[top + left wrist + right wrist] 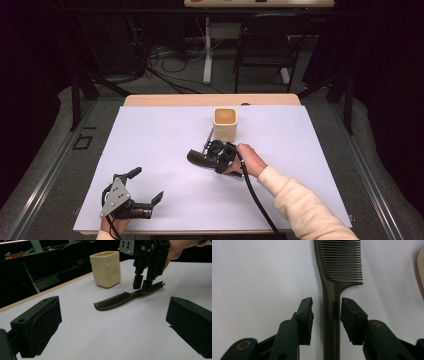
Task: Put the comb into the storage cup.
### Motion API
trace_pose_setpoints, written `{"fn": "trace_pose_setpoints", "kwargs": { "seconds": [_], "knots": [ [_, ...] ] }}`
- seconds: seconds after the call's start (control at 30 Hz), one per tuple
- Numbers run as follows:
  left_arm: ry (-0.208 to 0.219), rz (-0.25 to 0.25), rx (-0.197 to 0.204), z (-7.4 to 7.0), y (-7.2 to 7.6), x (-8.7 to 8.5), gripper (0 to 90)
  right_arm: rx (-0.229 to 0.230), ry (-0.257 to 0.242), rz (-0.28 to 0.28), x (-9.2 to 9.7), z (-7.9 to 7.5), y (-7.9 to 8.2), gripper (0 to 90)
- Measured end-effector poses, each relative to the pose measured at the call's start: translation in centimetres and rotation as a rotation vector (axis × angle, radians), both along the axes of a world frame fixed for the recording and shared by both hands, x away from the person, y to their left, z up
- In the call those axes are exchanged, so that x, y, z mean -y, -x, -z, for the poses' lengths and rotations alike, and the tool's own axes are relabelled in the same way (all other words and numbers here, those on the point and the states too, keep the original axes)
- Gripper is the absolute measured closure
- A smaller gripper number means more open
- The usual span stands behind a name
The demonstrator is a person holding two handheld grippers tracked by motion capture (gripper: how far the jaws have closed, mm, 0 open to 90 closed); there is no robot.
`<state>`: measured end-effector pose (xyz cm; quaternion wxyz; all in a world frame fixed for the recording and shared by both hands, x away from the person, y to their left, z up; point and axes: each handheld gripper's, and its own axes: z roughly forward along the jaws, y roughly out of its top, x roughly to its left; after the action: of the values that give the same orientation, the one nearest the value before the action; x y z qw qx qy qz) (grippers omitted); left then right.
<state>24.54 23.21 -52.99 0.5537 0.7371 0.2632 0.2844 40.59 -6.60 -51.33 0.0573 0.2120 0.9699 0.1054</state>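
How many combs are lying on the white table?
1. The dark comb lies flat on the table, just in front of the cream cup, with its handle between the jaws of the right gripper.

Your dark brown comb (331, 290) lies flat on the white table, its handle running straight between the two pads of your right gripper (326, 315), a sliver of gap on either side. Its fine teeth start just beyond the pad tips and face right.
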Motion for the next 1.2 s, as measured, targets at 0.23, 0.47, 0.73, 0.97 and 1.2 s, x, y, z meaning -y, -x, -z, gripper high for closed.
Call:
{"fn": "trace_pose_setpoints", "kwargs": {
  "seconds": [0.23,0.47,0.73,0.97,1.2],
  "knots": [
    [-0.002,0.004,0.0,0.0,0.0,0.0,0.0,-0.015,0.037,0.028,-0.5,0.6,-0.5,63.2],
    [0.003,0.003,-0.002,0.0,0.0,0.0,0.0,-0.024,0.054,0.044,-0.7,1.1,-0.8,65.3],
    [0.002,0.004,0.0,0.0,0.0,0.0,0.0,-0.033,0.052,0.068,-0.6,1.5,-0.9,70.8],
    [-0.002,0.004,-0.003,0.0,0.0,0.0,0.0,-0.041,0.038,0.069,-0.4,1.2,-0.8,72.1],
    [-0.001,0.002,-0.004,0.0,0.0,0.0,0.0,-0.029,0.0,0.08,0.0,0.8,-0.6,72.1]
  ]
}}
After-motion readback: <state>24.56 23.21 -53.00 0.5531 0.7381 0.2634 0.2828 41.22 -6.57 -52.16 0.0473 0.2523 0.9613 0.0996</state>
